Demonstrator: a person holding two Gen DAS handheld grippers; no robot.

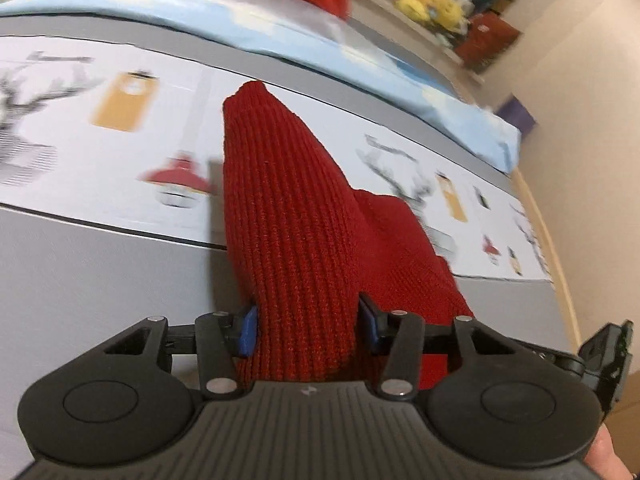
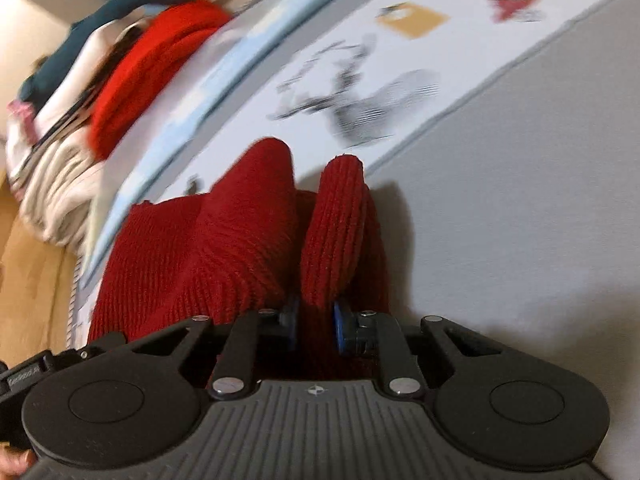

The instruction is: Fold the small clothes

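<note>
A dark red knitted garment (image 1: 288, 216) hangs between both grippers above a grey table. My left gripper (image 1: 308, 326) is shut on a thick fold of the red knit, its blue pads (image 1: 249, 330) pressing either side. In the right wrist view the same red garment (image 2: 224, 248) bunches in front, and my right gripper (image 2: 315, 324) is shut on a narrow ribbed fold (image 2: 340, 224) of it. The fingertips of both grippers are hidden in the knit.
A white runner with reindeer and Santa prints (image 1: 120, 148) crosses the grey table (image 1: 80, 280). A light blue sheet (image 1: 280, 28) lies behind it. A pile of clothes with a bright red knit (image 2: 136, 68) sits at the far side. Yellow plush toys (image 1: 432, 0) stand on a shelf.
</note>
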